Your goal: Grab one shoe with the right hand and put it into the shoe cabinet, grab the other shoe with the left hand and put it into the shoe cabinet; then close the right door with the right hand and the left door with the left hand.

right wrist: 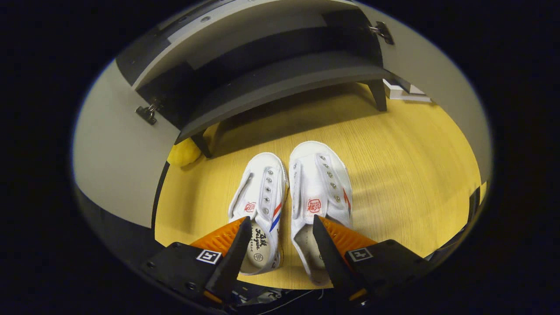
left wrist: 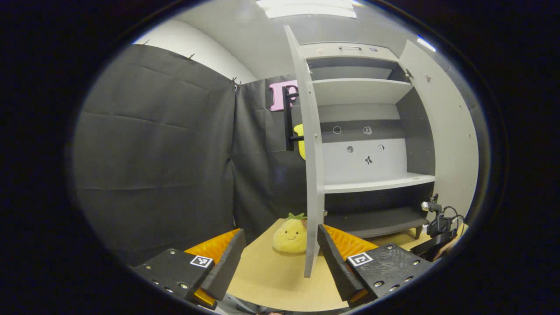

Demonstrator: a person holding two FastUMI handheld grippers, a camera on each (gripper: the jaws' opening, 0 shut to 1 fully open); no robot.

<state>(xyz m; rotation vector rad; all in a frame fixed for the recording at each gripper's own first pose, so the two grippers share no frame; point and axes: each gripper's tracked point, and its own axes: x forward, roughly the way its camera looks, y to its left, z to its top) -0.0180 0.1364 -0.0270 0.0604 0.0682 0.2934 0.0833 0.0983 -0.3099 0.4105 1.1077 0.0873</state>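
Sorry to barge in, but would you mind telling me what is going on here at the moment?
A person is holding a gripper in each hand to put a pair of white shoes into a shoe cabinet. Both shoes sit side by side on the wooden floor before the open cabinet. The right gripper hangs open above their heels, one finger over the left shoe, one over the right shoe, gripping neither. The left gripper is open, facing the left door.

left claw (left wrist: 280, 258): two wedge fingers on black blocks | silver screws in the blocks | a small square black-and-white tag on each block || right claw (right wrist: 278, 247): same wedge fingers, black blocks, square tags, screws | thin cables under it
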